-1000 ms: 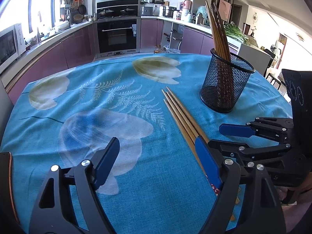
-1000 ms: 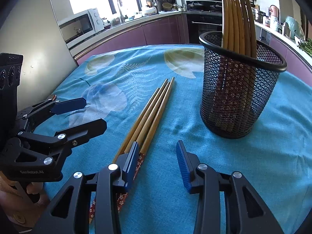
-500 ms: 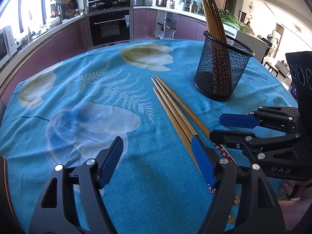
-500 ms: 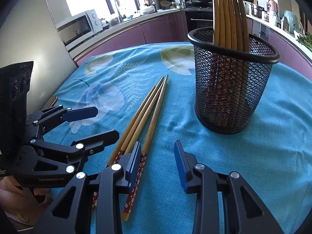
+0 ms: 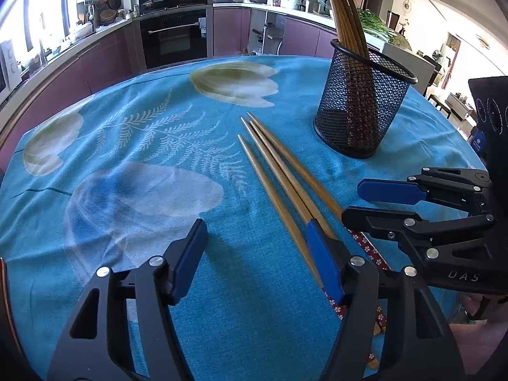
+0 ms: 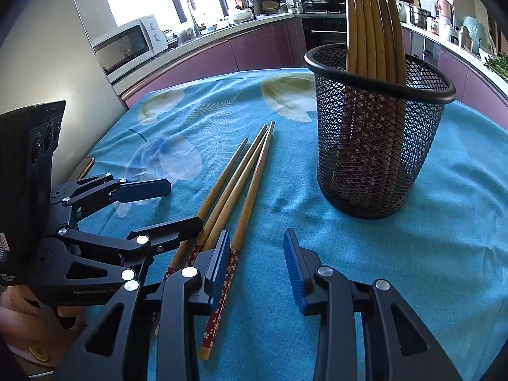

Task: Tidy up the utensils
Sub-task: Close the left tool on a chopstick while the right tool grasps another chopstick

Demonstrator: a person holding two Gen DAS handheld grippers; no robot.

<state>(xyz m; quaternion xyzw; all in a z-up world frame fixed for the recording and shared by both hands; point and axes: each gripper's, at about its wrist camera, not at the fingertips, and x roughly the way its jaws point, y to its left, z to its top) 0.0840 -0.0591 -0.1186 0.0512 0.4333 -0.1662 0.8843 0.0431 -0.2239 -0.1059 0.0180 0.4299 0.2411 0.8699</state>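
Note:
Several wooden chopsticks [image 5: 279, 171] [image 6: 241, 184] with red flowered ends lie side by side on the blue cloth. A black mesh holder [image 5: 362, 111] [image 6: 377, 146] stands behind them to the right with more chopsticks upright in it. My left gripper [image 5: 254, 241] [image 6: 177, 204] hangs low over the cloth, jaws closing. Its right finger lies over the bundle, and the pads press on nothing. My right gripper [image 6: 257, 254] [image 5: 365, 204] is partly open just right of the bundle. Its left finger covers the patterned ends and it grips nothing.
The round table [image 5: 133, 165] wears a blue flowered cloth. A person's hand [image 6: 19, 311] holds the left gripper. Kitchen counters, an oven [image 5: 174, 35] and a microwave [image 6: 127, 44] stand beyond the table's far edge.
The left gripper's jaws have narrowed, and it has dropped closer to the cloth and the chopsticks. The right gripper has barely shifted.

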